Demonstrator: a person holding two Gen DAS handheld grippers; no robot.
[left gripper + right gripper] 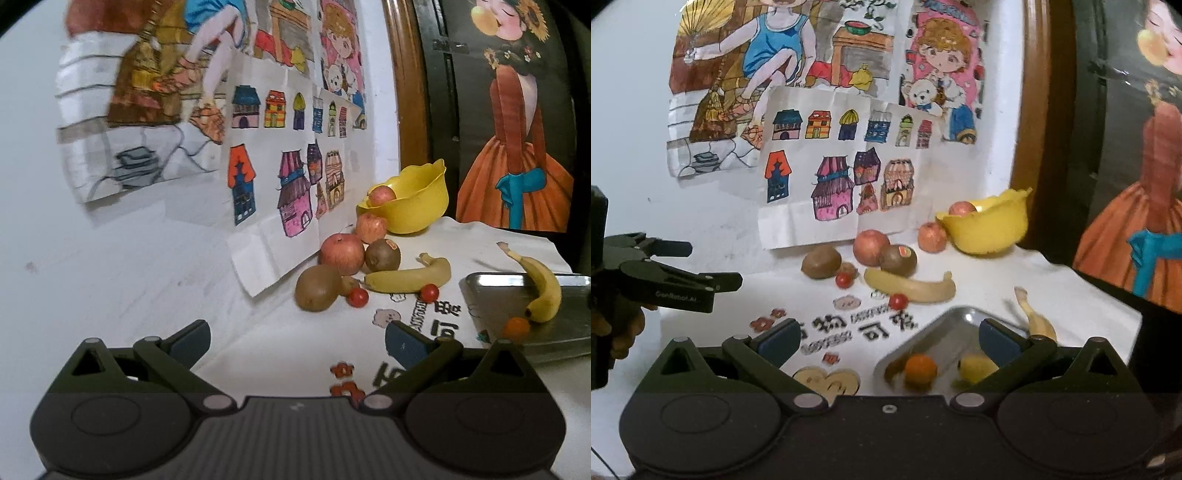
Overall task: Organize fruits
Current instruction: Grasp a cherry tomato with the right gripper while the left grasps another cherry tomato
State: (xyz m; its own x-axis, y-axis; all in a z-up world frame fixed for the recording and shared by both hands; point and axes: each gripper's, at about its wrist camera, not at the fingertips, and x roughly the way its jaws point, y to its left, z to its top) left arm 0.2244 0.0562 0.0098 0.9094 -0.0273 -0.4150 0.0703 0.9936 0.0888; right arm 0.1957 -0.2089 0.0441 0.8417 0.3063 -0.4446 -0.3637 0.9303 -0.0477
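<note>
On the left edge of the right wrist view, the left gripper (713, 264) hangs above the bench (720, 325), its jaws apart and holding nothing; a hand (624, 328) grips its handle. Next along the white cloth sit two kiwis, the nearer kiwi (317, 288) and the stickered kiwi (383, 254), with a large apple (341, 254) between them and a smaller apple (370, 228) behind, just beside the yellow bowl (417, 210). A third apple (382, 195) already rests inside that bowl. Two cherry tomatoes (358, 297) lie near a loose banana (410, 278). Further right stands a metal tray (945, 325) holding a second banana (543, 288), an orange (921, 369) and a small yellow fruit I cannot identify. The right gripper (886, 341) hovers over the tray's near corner, jaws also apart and empty.

Sorting looks partly done: apples appear to belong in the bowl, other fruit in the tray. A sensible next pick for the left gripper is the large apple. Come down from above with the jaws wide, straddle its widest part and close gently, since round fruit may roll against the kiwis. Lift clear before moving right to the bowl, keeping away from the drawings (280, 177) taped to the wall (110, 258).
</note>
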